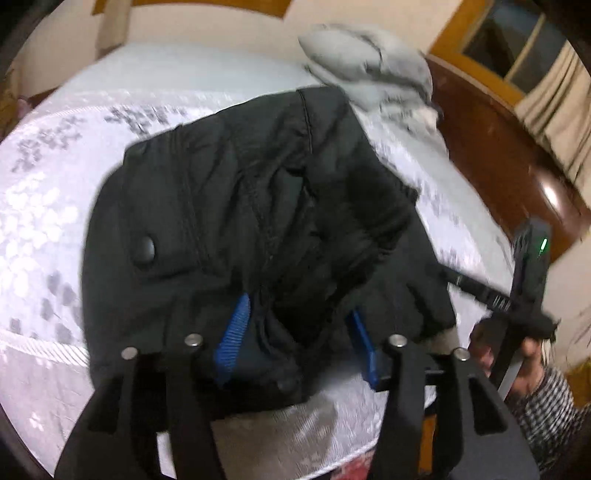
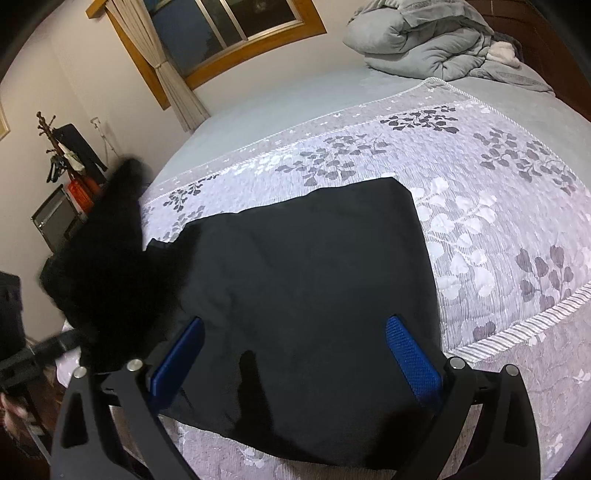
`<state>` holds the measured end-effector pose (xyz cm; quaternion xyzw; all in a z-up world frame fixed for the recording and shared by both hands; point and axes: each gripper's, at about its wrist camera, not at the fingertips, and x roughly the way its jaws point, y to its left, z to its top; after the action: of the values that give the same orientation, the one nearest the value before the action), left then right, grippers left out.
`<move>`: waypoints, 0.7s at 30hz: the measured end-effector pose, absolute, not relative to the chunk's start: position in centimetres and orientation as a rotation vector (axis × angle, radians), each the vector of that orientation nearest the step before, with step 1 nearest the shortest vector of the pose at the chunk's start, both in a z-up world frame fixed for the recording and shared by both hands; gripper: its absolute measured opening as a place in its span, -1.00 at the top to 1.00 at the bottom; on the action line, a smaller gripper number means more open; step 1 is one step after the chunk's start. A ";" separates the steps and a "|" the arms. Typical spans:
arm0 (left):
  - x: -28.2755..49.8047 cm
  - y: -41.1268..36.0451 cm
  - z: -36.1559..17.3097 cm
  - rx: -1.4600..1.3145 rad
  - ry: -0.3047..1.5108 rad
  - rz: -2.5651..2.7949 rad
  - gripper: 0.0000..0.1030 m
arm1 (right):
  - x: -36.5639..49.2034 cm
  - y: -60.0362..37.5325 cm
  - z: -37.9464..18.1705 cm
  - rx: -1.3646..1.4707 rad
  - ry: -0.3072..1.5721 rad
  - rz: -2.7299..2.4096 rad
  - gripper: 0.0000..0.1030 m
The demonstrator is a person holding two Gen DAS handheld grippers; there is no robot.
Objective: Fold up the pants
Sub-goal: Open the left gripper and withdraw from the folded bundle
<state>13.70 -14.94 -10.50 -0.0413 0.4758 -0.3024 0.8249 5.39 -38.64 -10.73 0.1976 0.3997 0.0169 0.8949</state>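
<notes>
Black pants (image 1: 251, 221) lie bunched on the floral bedspread, waist end with a round button (image 1: 144, 250) toward the left wrist camera. My left gripper (image 1: 299, 343) has its blue fingers (image 1: 234, 339) apart with pants fabric bunched between them and over them; I cannot tell whether it grips. In the right wrist view the pants (image 2: 314, 280) lie flat as a dark panel, with a raised blurred part at the left (image 2: 110, 258). My right gripper (image 2: 295, 358) is open just above the panel's near edge, blue pads (image 2: 412, 358) wide apart. It also shows in the left wrist view (image 1: 524, 295).
The bed (image 2: 498, 221) has a white and grey leaf-pattern cover. A crumpled grey duvet (image 2: 424, 40) lies at the head end. A window with a wooden frame (image 2: 229, 33), a curtain and a coat rack (image 2: 62, 155) stand beyond the bed's far side.
</notes>
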 end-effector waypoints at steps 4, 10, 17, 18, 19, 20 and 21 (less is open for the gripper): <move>13.2 -15.2 -11.0 -0.066 1.000 -0.646 -0.47 | 5.4 -38.6 -10.6 0.408 0.831 0.047 -0.93; 11.9 -12.0 -9.6 -0.100 0.949 -0.526 -0.94 | 5.5 -38.7 -9.5 0.490 0.806 0.115 -0.93; 11.5 -6.8 -8.5 -0.120 0.910 -0.308 -0.94 | 8.7 -37.7 -9.9 0.748 0.850 0.326 -0.93; 11.7 -5.8 -8.8 -0.159 0.921 -0.283 -0.94 | 9.1 -37.5 -10.3 0.773 0.866 0.339 -0.93; 11.7 -5.2 -9.0 -0.185 0.931 -0.267 -0.94 | 9.7 -37.2 -10.7 0.798 0.886 0.357 -0.93; 11.7 -4.7 -9.2 -0.206 0.938 -0.258 -0.94 | 10.2 -36.7 -11.2 0.817 0.900 0.374 -0.93; 11.6 -4.1 -9.4 -0.235 0.942 -0.250 -0.94 | 10.5 -36.3 -11.4 0.831 0.903 0.387 -0.93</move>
<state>11.64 -4.12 -9.35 -0.1129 0.4517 -0.1198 0.8769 10.51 -36.33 -11.38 0.3873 0.4212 0.1806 0.8000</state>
